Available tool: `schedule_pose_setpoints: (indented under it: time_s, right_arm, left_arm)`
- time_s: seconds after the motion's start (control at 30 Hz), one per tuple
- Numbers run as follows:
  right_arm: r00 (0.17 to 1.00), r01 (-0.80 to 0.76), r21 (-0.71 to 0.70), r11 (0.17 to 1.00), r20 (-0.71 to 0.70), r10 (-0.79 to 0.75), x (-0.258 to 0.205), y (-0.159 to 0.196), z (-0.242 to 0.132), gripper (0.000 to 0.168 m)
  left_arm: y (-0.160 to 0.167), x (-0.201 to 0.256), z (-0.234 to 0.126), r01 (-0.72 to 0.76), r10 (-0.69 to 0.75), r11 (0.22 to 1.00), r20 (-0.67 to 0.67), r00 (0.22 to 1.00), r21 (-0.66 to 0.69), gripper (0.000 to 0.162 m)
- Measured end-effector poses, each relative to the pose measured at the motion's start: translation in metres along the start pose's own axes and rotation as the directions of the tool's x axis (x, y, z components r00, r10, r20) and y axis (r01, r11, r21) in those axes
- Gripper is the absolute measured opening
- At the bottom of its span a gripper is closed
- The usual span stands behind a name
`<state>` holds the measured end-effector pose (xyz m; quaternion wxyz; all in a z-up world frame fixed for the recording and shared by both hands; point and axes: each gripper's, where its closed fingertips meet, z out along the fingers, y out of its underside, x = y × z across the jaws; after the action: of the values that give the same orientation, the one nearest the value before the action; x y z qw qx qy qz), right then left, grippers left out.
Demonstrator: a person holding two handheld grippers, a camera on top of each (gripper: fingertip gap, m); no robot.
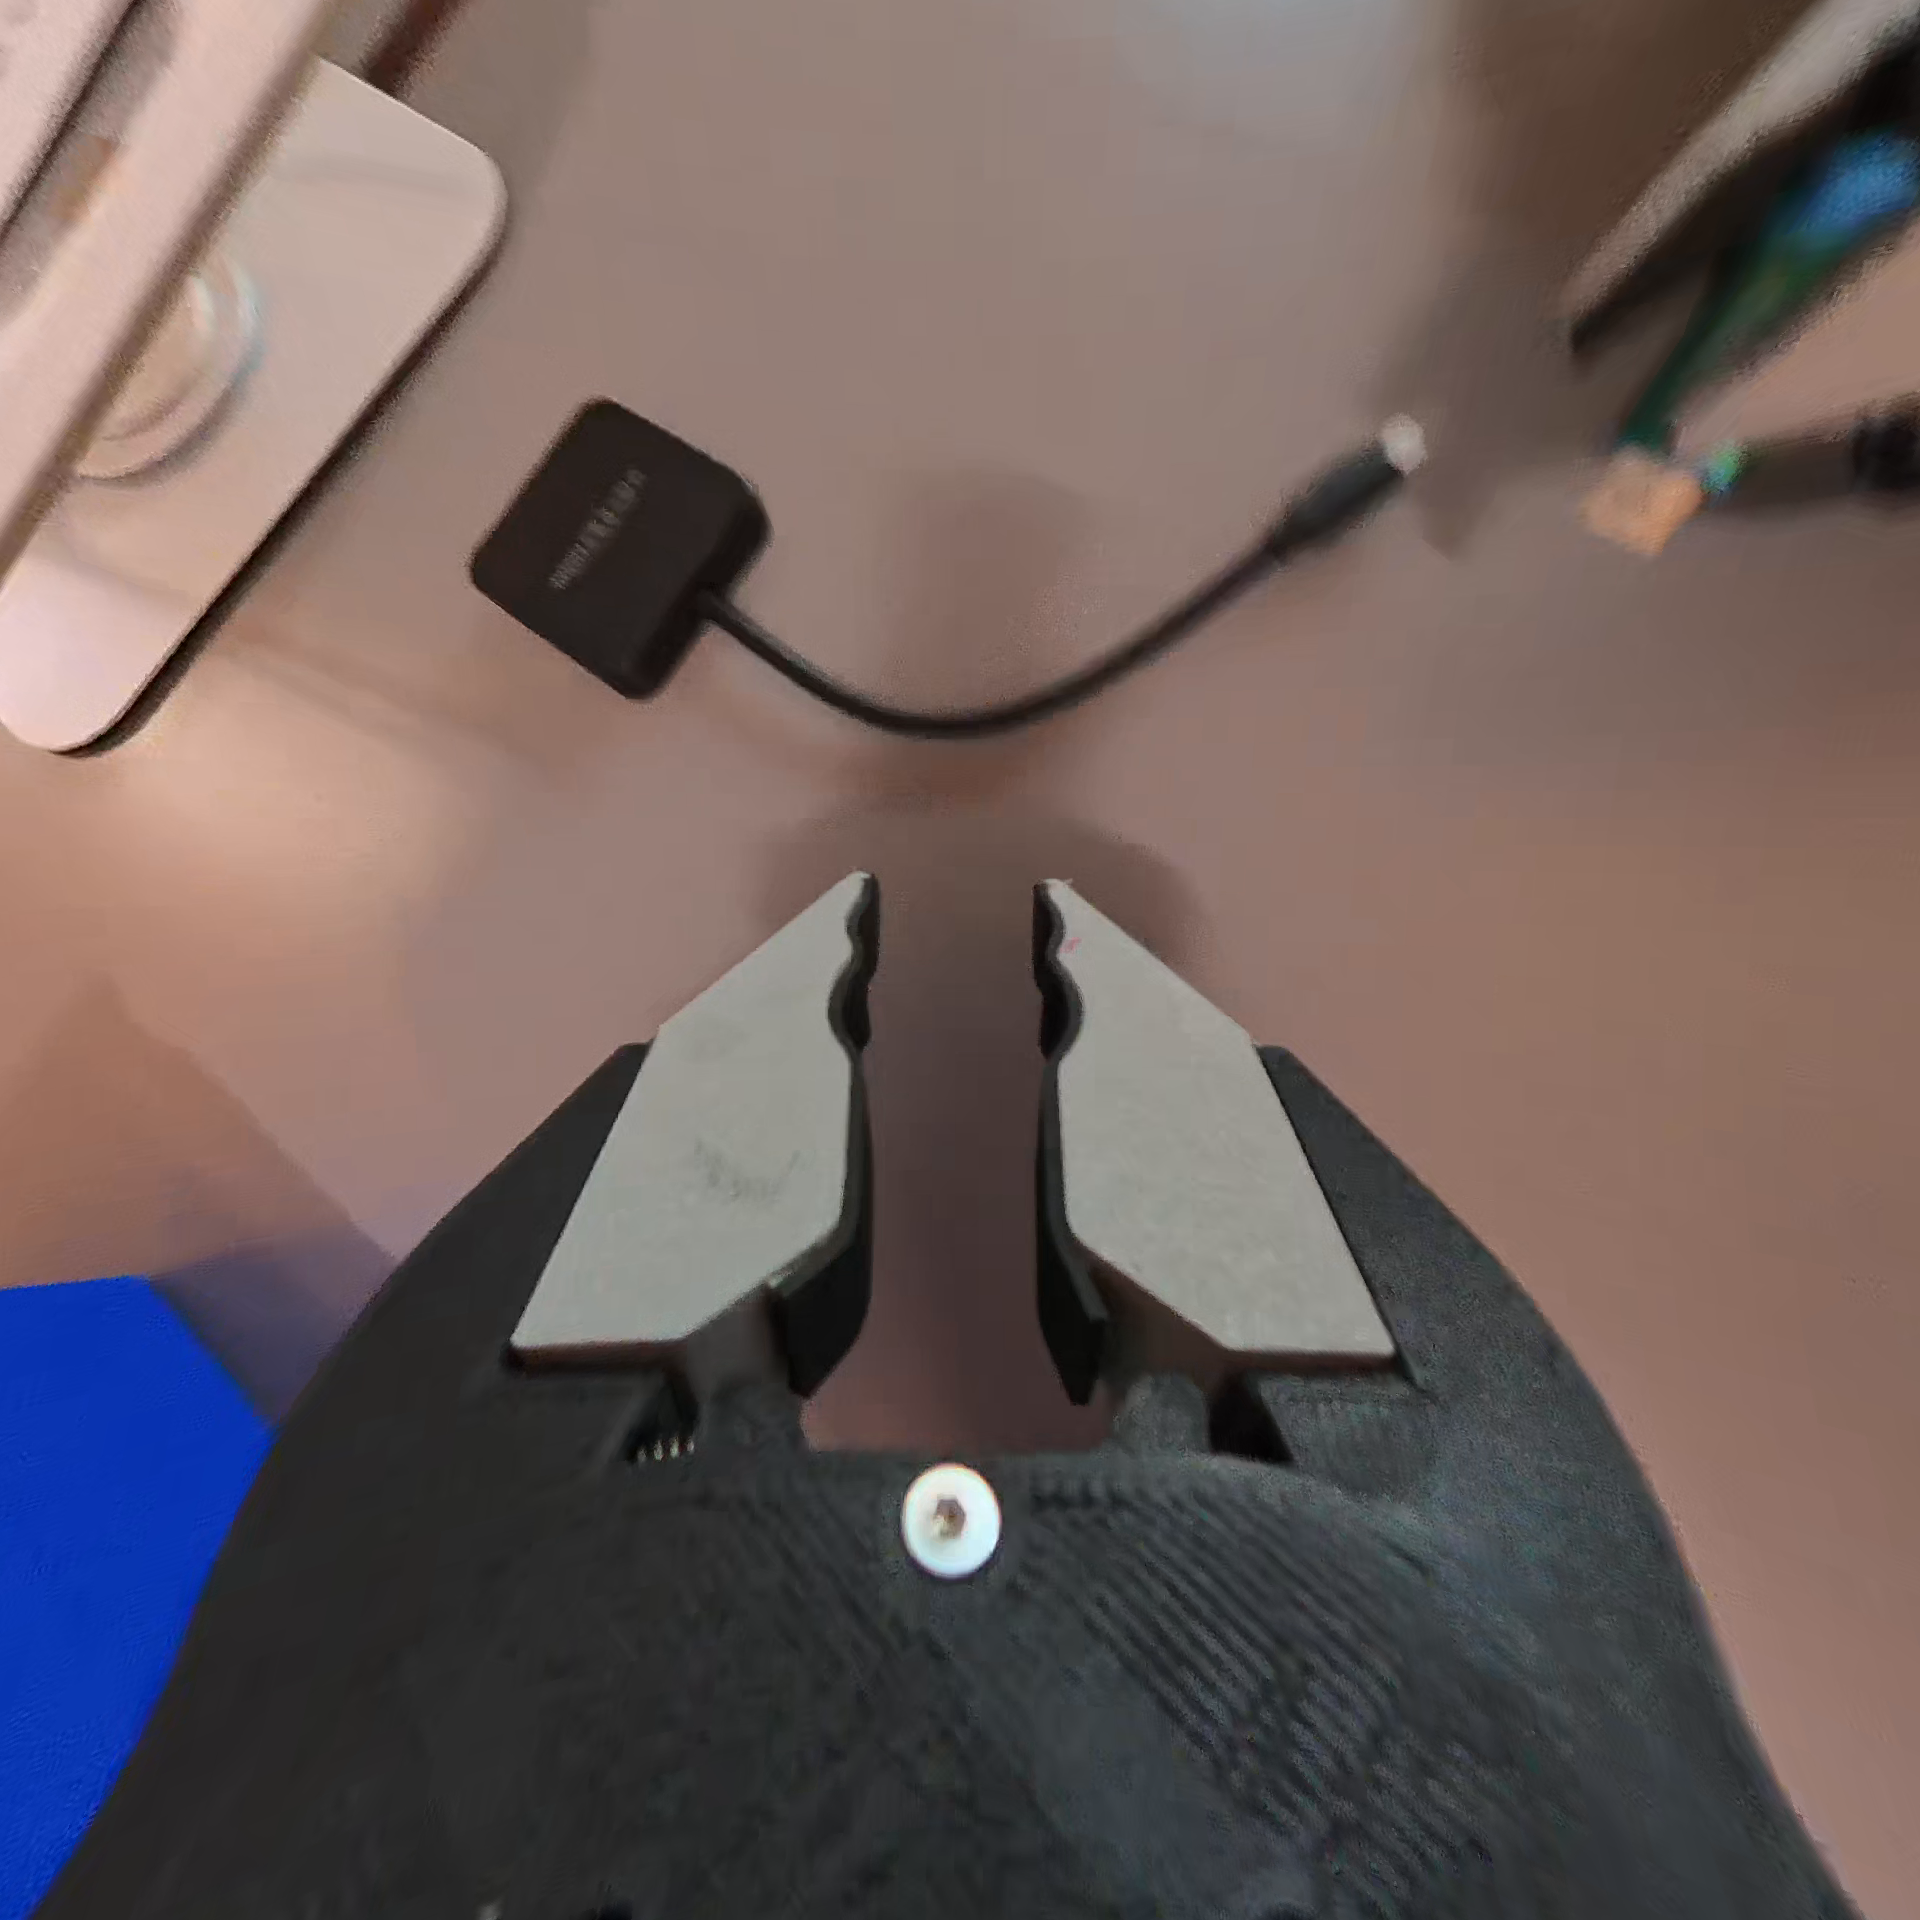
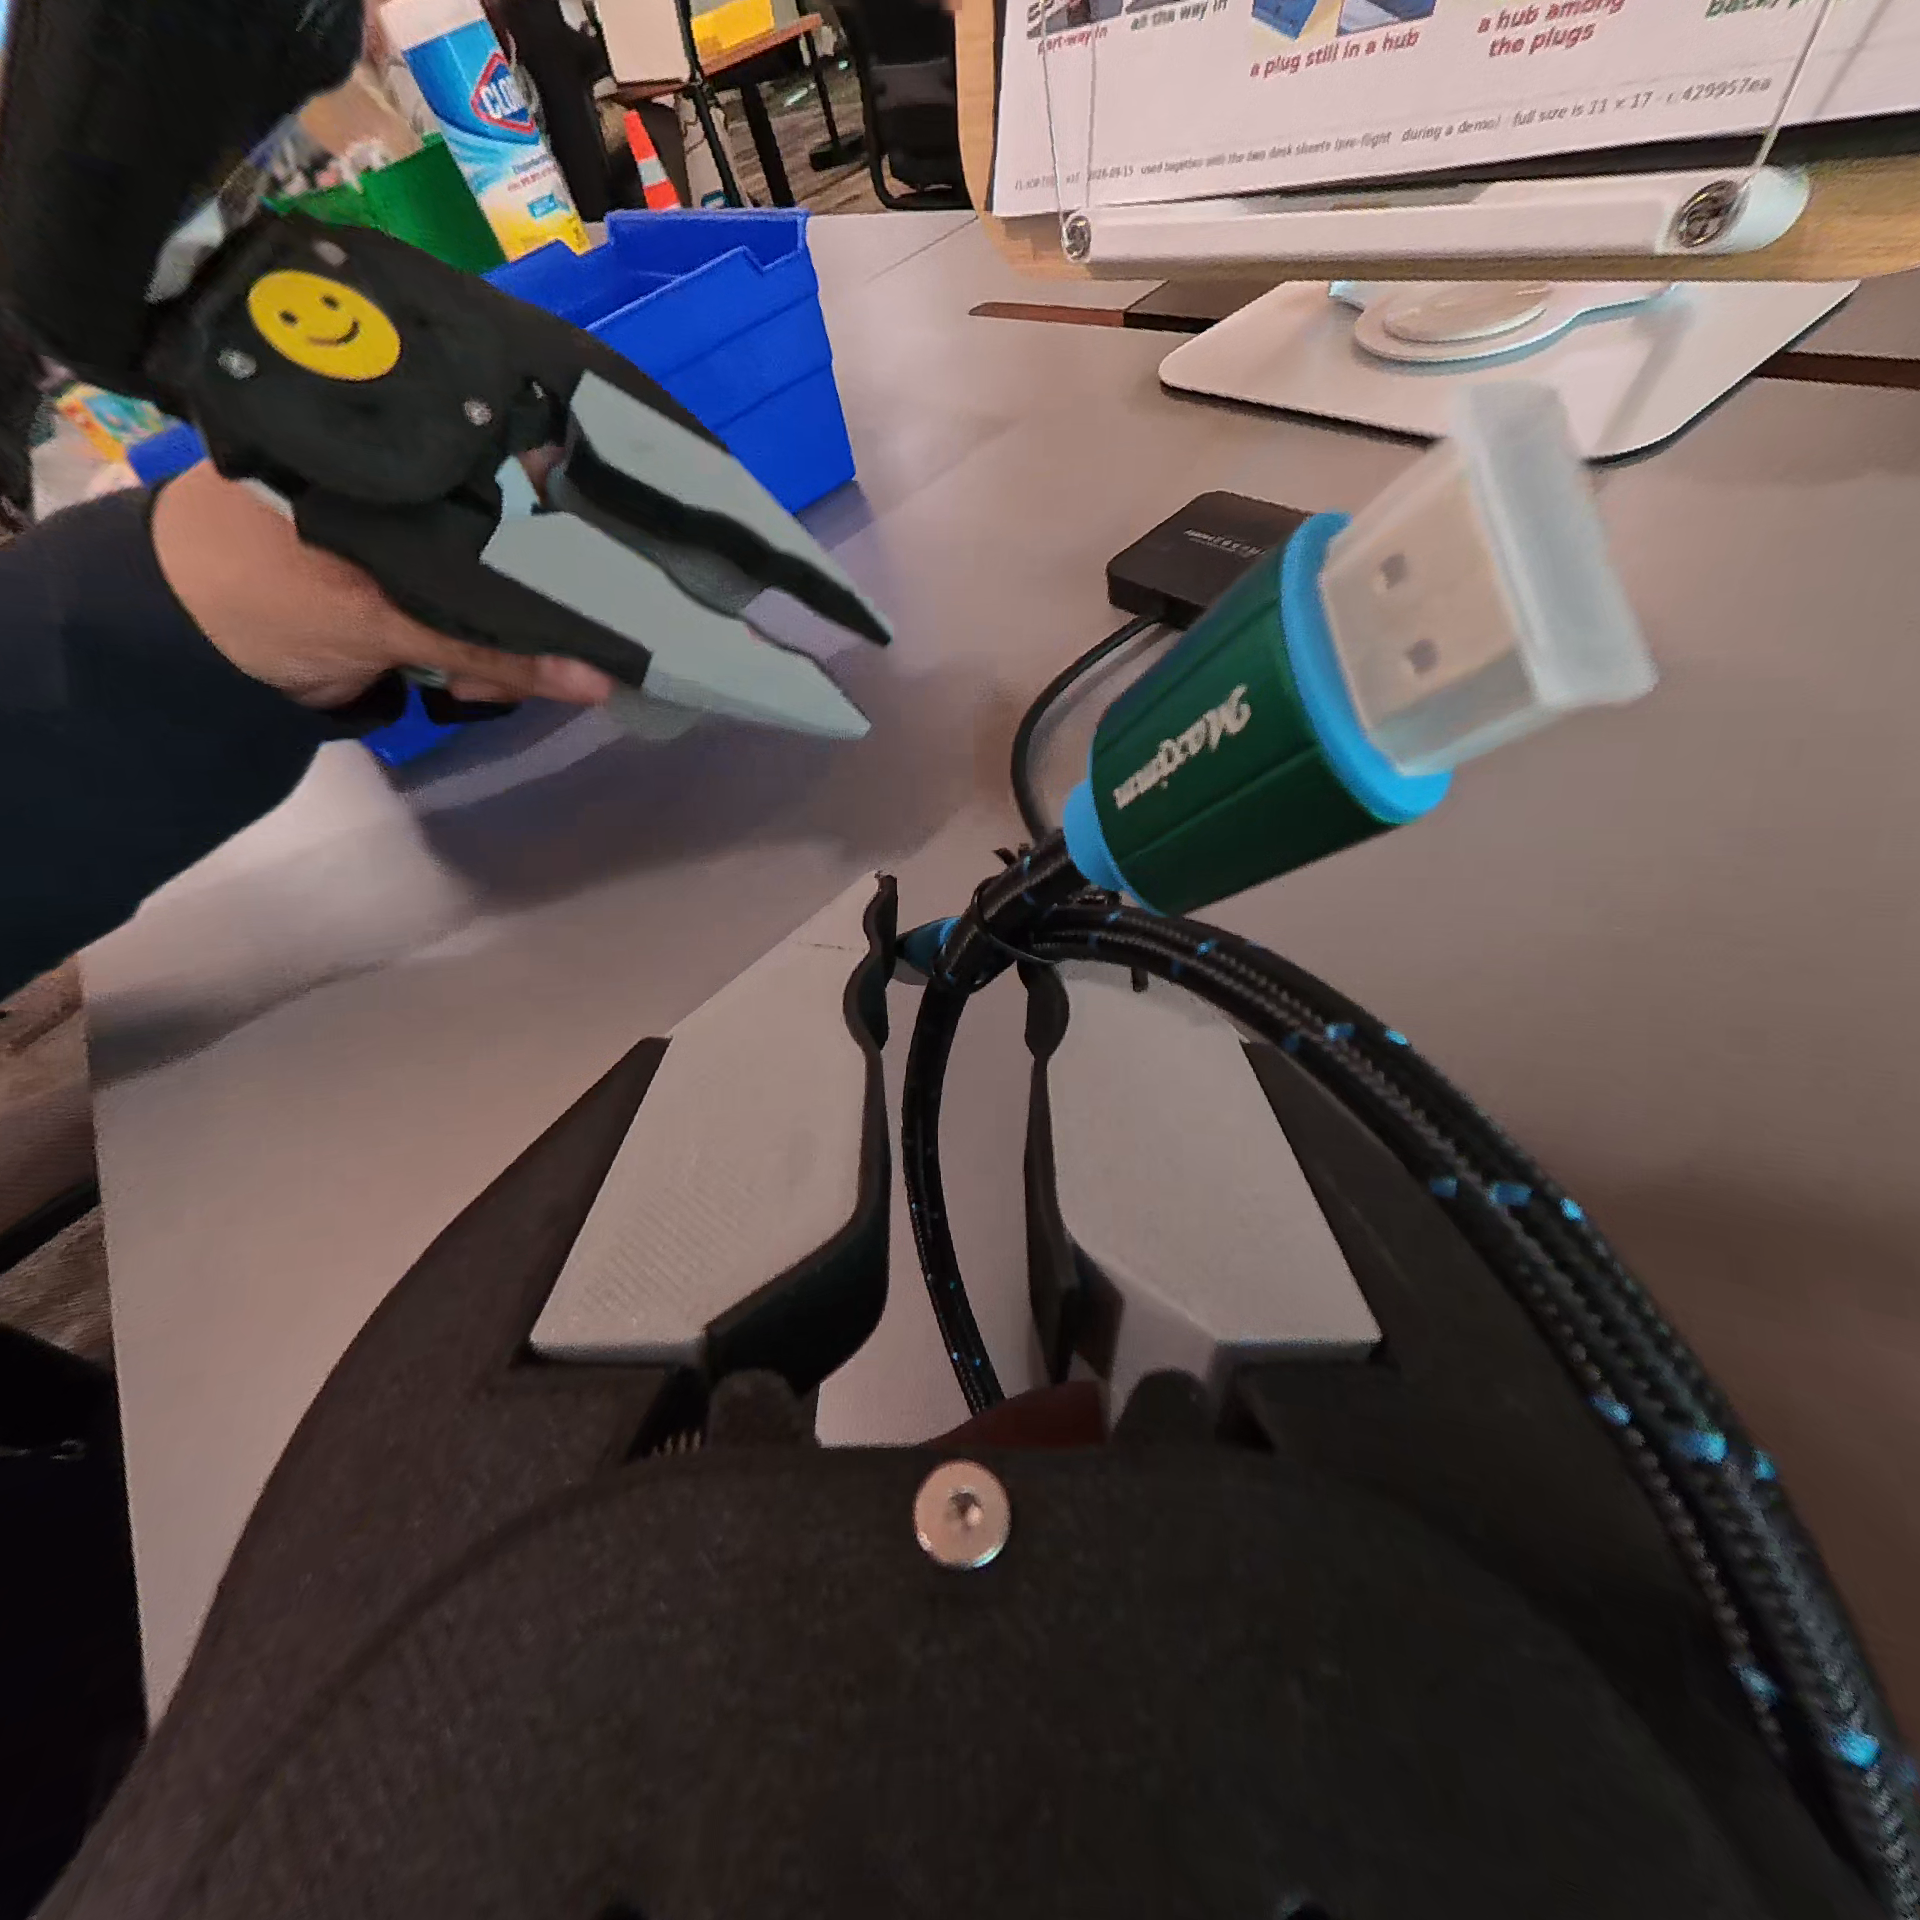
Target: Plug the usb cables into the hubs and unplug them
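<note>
The right gripper [image 2: 961, 961] pinches a black-and-blue braided cable [image 2: 1455, 1143] just behind its green plug [image 2: 1236, 727], held up over the black hub [image 2: 1195, 551] on the table [image 2: 1558, 935], while the left gripper [image 1: 956, 894] hangs half open and empty nearby.

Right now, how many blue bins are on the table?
2 that I can make out. One large blue bin stands behind the left gripper. A smaller blue bin shows partly under the hand that holds it. More may be hidden behind that gripper.
</note>
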<state>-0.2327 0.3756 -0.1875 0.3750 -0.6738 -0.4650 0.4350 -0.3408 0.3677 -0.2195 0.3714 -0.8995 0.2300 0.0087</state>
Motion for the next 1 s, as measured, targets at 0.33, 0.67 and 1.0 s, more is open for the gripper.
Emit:
schedule_pose_setpoints:
  time_s: [0.33, 0.67, 1.0]
  right_arm:
    - [0.997, -0.044, 0.069, 0.997, -0.059, 0.048, 0.017, -0.011, -0.012, 0.020]
    - [0.998, -0.009, 0.096, 0.995, -0.068, 0.016, 0.016, -0.017, -0.018, 0.020]
    - [0.998, -0.021, 0.109, 0.994, -0.050, 0.026, 0.015, -0.019, -0.019, 0.020]
  left_arm:
    - [-0.022, -0.063, 0.074, 0.310, -0.293, 0.947, 0.163, 0.942, -0.087, 0.054]
    - [-0.014, -0.046, 0.056, 0.045, -0.032, 0.990, 0.095, 0.995, -0.135, 0.002]
    - [0.045, 0.026, -0.030, -0.072, 0.032, 0.983, -0.233, 0.972, -0.168, 0.002]
